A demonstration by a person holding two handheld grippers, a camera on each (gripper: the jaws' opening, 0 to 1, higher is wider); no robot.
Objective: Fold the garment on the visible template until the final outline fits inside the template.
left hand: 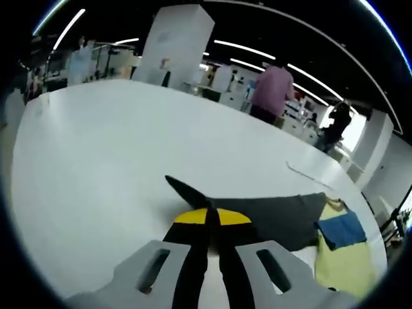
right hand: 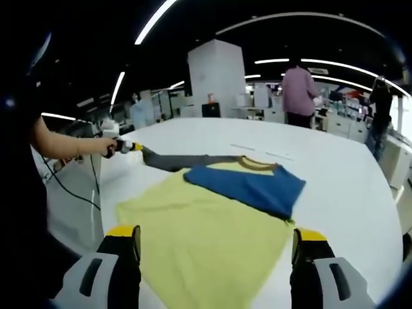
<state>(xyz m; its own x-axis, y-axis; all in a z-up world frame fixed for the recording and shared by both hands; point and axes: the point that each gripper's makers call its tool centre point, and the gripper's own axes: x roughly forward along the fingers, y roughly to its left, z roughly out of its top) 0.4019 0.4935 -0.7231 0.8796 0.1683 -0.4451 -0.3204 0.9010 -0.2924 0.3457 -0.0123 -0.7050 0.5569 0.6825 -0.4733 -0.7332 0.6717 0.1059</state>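
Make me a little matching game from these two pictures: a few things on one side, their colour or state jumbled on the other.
Things:
1. Shirt body
2. Folded-over sleeve
3. Stretched-out sleeve
4. Right gripper

Descriptions:
A. dark grey, pinched by the left gripper
B. open, holding nothing
C. pale yellow, spread flat on the white table
D. blue, lying across the shirt

Pairs: 1-C, 2-D, 3-A, 4-B

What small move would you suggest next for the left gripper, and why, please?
Probably carry the dark sleeve inward over the yellow body. The left gripper is shut on its tip, stretched outward, while the blue sleeve already lies folded across.
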